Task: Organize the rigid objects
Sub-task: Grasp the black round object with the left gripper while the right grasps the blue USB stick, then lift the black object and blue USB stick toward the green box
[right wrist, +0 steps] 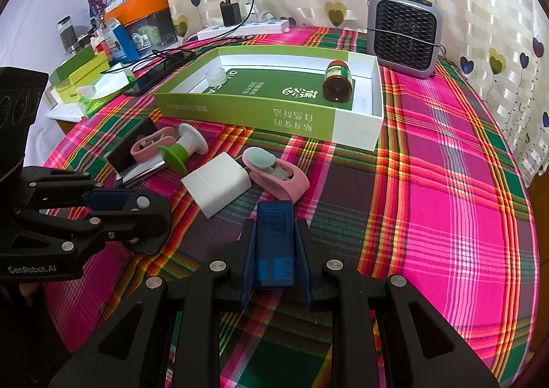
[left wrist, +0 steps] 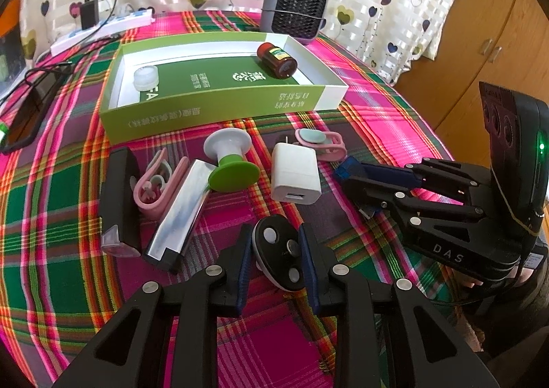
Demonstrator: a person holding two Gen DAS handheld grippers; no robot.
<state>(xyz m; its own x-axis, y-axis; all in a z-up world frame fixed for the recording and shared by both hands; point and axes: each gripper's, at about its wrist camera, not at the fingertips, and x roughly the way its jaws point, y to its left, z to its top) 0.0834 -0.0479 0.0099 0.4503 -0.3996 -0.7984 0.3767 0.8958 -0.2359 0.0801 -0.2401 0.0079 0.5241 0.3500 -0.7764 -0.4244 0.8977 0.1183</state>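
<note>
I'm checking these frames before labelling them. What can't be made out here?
- Left wrist view: the underside of the black oval object, hidden by the left tool clamping it.
- Right wrist view: the lower end of the blue device, covered by the right tool.
- Both views: print on the brown bottle in the green box, too small.

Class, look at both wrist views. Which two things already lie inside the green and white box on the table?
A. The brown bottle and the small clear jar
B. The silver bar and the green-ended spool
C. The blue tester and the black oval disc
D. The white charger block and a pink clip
A: inside the green and white box, the brown bottle lies on its side at one end and the small clear jar sits at the other.
</note>
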